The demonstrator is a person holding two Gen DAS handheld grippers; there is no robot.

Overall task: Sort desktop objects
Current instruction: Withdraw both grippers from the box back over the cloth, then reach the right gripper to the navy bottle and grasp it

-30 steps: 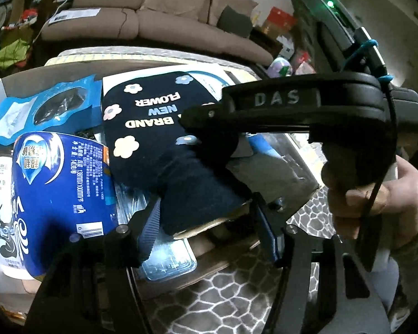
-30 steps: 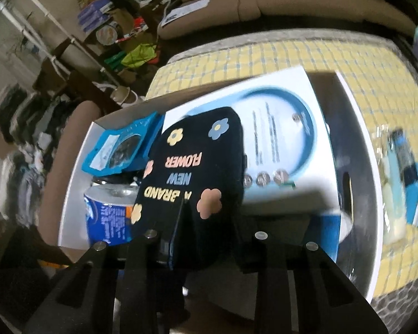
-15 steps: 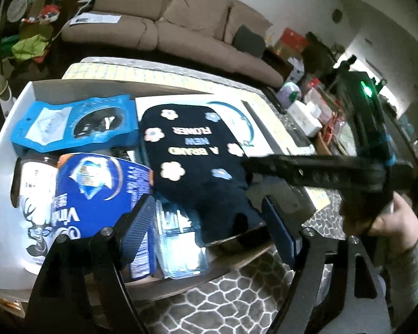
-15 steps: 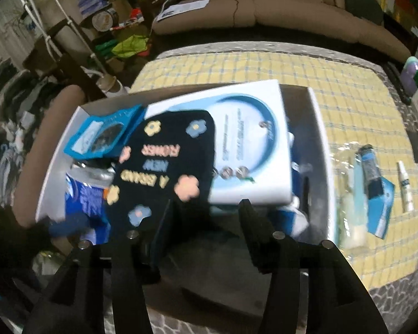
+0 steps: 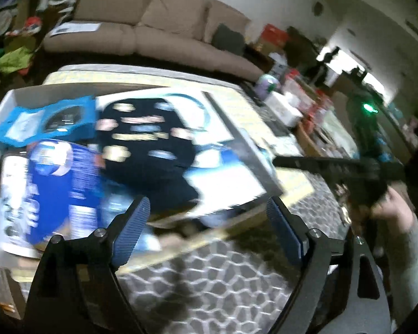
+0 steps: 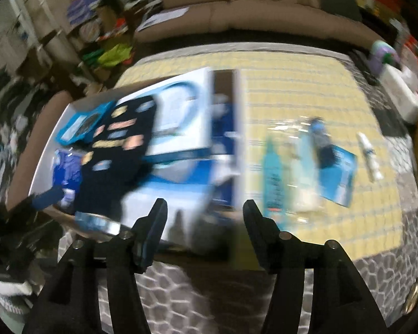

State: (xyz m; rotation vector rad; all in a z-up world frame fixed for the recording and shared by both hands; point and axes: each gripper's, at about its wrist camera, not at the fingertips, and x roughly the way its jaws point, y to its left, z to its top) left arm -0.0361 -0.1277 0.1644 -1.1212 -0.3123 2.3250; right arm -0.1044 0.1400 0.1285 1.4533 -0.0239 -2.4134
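We count two grippers: the left gripper point(image 5: 209, 222) and the right gripper point(image 6: 204, 220), each with two fingers set apart and nothing between them.

One white box point(image 6: 46, 150) sits at the left edge of the desk point(image 6: 306, 89). Inside it we count one black pouch with flower patches point(image 6: 117, 153), one light blue packet point(image 6: 78, 125), one dark blue pack point(image 5: 58, 183), one white carton with a blue ring point(image 6: 186, 117) and one dark jar point(image 5: 7, 167), though blur may hide more.

On the yellow checked cloth, toward the desk's right edge, we count one teal stick point(image 6: 273, 167), one clear bag point(image 6: 303, 172), one blue card pack point(image 6: 337, 172) and one small white tube point(image 6: 369, 156).

One sofa point(image 5: 153, 27) stands behind.
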